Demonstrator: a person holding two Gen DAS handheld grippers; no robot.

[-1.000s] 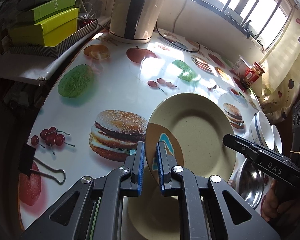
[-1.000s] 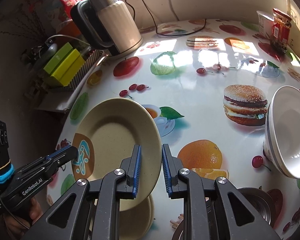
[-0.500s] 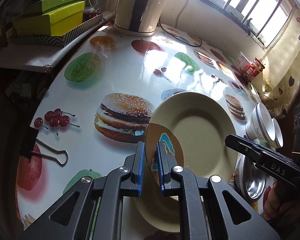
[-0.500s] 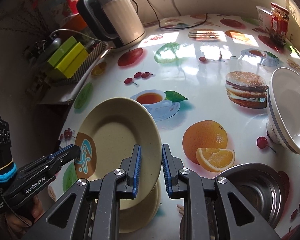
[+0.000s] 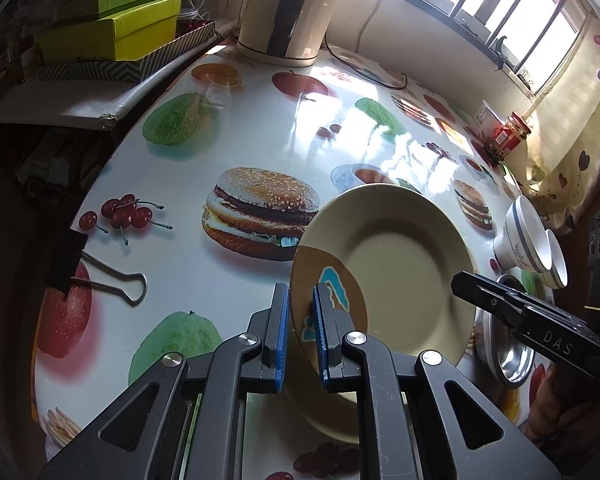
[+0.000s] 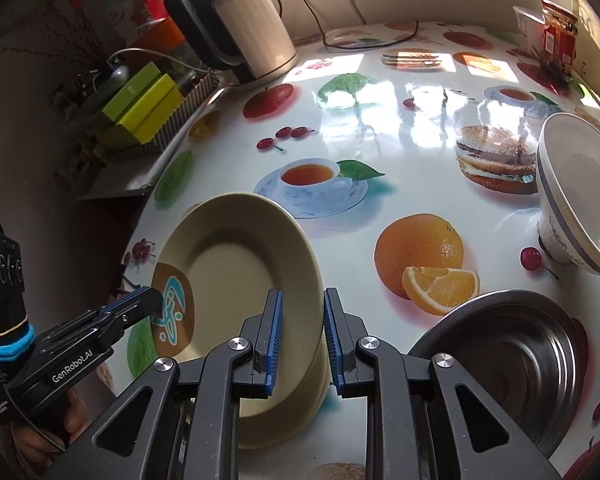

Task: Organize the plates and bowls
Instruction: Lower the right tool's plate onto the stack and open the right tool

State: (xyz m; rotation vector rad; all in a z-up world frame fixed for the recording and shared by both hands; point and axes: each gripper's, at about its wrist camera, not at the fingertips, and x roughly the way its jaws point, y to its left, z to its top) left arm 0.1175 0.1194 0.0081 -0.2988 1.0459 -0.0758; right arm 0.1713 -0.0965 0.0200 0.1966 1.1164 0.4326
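Observation:
A beige plate (image 5: 399, 264) with a brown and blue mark is held tilted just above a second beige plate (image 5: 319, 404) on the table. My left gripper (image 5: 300, 332) is shut on the held plate's marked rim. My right gripper (image 6: 300, 332) straddles the opposite rim of that plate (image 6: 236, 272); its pads look slightly apart from the rim. The lower plate (image 6: 315, 384) peeks out beneath. Two nested white bowls (image 6: 579, 192) lie on their side at the right, also in the left wrist view (image 5: 527, 236). A steel bowl (image 6: 499, 360) sits beside the plates.
The round table (image 5: 180, 272) has a glossy fruit and burger print. An electric kettle (image 6: 244, 32) with its cord stands at the back. Green and yellow boxes (image 5: 112, 28) sit on a side shelf. A binder clip (image 5: 88, 268) lies at the left edge. A red jar (image 6: 559, 32) stands by the window.
Both grippers have drawn back toward the near table edge with the plate, bringing it lower over the second plate. The steel bowl has come into the right view.

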